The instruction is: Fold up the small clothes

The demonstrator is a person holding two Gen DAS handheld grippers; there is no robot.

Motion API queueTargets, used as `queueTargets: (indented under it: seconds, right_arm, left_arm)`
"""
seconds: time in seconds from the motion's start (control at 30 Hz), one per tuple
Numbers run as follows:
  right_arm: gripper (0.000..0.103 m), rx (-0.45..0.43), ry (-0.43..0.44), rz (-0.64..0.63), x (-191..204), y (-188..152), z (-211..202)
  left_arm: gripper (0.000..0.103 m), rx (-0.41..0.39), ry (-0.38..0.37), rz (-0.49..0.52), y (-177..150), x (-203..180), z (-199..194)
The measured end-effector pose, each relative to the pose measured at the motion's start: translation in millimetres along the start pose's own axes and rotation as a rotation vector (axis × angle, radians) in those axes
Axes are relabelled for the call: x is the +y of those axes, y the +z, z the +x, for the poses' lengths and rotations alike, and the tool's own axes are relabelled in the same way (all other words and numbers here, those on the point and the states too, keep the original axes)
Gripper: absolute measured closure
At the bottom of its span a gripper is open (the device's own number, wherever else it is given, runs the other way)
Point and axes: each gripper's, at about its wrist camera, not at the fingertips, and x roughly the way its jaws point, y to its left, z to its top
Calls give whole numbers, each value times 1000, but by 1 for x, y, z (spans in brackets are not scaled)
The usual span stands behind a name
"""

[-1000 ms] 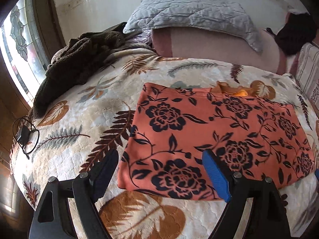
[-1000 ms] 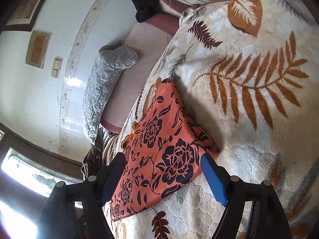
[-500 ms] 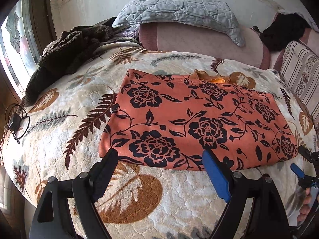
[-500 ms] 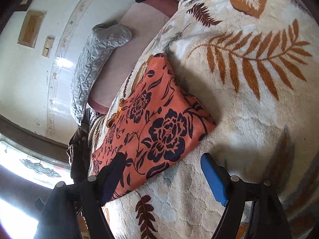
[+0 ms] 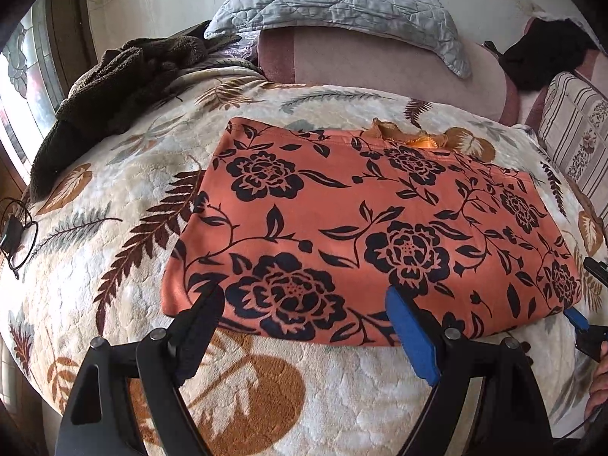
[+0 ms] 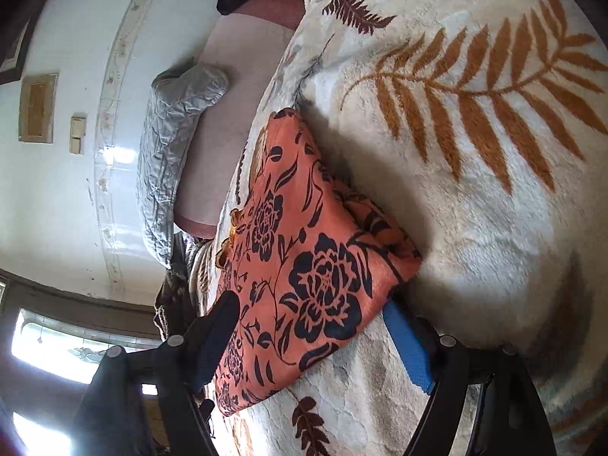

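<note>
The left gripper point(image 5: 300, 326) hangs wide open over the near edge of the orange floral garment point(image 5: 364, 228), gripping nothing. The right gripper point(image 6: 311, 336) is also spread wide, straddling the garment's near right corner, with its pads not pressing. The garment lies folded flat on a leaf-print fleece blanket point(image 5: 266, 391) covering the bed. Beyond lie a dark brown fuzzy throw point(image 5: 114, 83), a grey quilted pillow point(image 5: 334, 3), a black garment point(image 5: 547, 57) and a striped cushion point(image 5: 573, 133). No writing is readable.

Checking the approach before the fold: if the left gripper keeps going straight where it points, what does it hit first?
Most likely the near edge of the orange floral garment. The left gripper is open astride that edge; depth is hard to judge.
</note>
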Motion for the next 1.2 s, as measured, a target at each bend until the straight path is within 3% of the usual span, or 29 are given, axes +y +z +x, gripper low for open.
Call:
queueTargets:
  seconds: [0.03, 0.07, 0.1, 0.13, 0.23, 0.3, 0.37, 0.43, 0.5, 0.53, 0.57, 0.67, 0.7, 0.77, 0.9, 1.07, 1.1, 1.13, 1.17, 1.2]
  right_arm:
    - [25, 3, -24, -10, 4, 2, 5]
    - [37, 7, -49, -33, 9, 4, 9]
    - [61, 25, -78, -57, 13, 6, 16]
    - [69, 52, -107, -66, 13, 7, 24]
    - [78, 68, -166, -119, 15, 11, 37]
    - [92, 37, -199, -225, 34, 7, 30]
    - [93, -45, -253, -374, 60, -3, 13]
    - [92, -102, -294, -436, 67, -10, 6]
    - [83, 3, -342, -381, 45, -5, 28]
    - [81, 51, -312, -292, 30, -1, 32]
    - [75, 25, -253, -236, 22, 3, 23]
    - [35, -75, -241, -208, 27, 15, -8]
    - [33, -103, -237, -235, 34, 21, -16]
    - [33, -104, -233, -317, 53, 39, -14]
    - [33, 38, -218, -368, 75, 87, 43]
    - [34, 154, -350, -371, 76, 130, 125]
    - [51, 165, -372, -403, 82, 132, 136]
    - [76, 163, -396, -451, 92, 132, 145]
    - [89, 170, -408, -475, 101, 132, 150]
    - [90, 137, -437, -521, 110, 131, 151]
  left_arm:
    - [16, 1, -6, 6, 3, -4, 4]
    - [16, -3, -11, 13, 6, -8, 8]
    - [16, -8, -8, 22, 9, -13, 13]
    - [16, -12, -4, 32, 12, -17, 17]
    - [16, -9, -1, 57, 19, -27, 30]
    - [16, -16, -3, 69, 22, -30, 34]
    - [16, -35, -5, 80, 23, -32, 37]
    - [16, -22, 13, 97, 21, -34, 49]
    - [16, 23, 15, 97, 16, -35, 65]
    - [16, 3, 9, 95, 14, -34, 64]
    - [16, -10, 5, 102, 13, -34, 62]
    - [16, -5, -17, 82, 15, -30, 60]
    - [16, -2, -23, 72, 15, -29, 60]
    - [16, 3, -27, 67, 16, -28, 62]
    - [15, 5, -26, 67, 17, -30, 64]
    - [15, 9, -26, 67, 19, -30, 66]
    - [15, 10, -27, 69, 19, -30, 66]
    - [14, 10, -27, 72, 19, -30, 67]
    - [14, 12, -26, 75, 20, -30, 67]
    - [14, 13, -27, 74, 20, -30, 67]
